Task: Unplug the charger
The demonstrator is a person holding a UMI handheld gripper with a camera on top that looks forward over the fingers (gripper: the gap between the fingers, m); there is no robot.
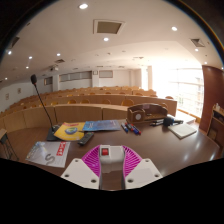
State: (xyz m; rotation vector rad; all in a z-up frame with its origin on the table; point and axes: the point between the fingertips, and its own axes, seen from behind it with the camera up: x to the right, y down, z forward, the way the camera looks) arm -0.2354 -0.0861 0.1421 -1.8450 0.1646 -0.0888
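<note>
Pink-padded gripper (111, 163) open, empty, above desk (150, 145). Charger not identifiable; search step. Next: locate plug, approach, align fingers.

White charger (110, 153) (boxy) sits between the hand-held gripper's (111, 160) fingers.

The desk (150, 140) is brown wood. A yellow book (69, 130) lies by a blue folder (103, 125). The gripper (111, 160) has white fingers with pink pads (93, 160).
</note>
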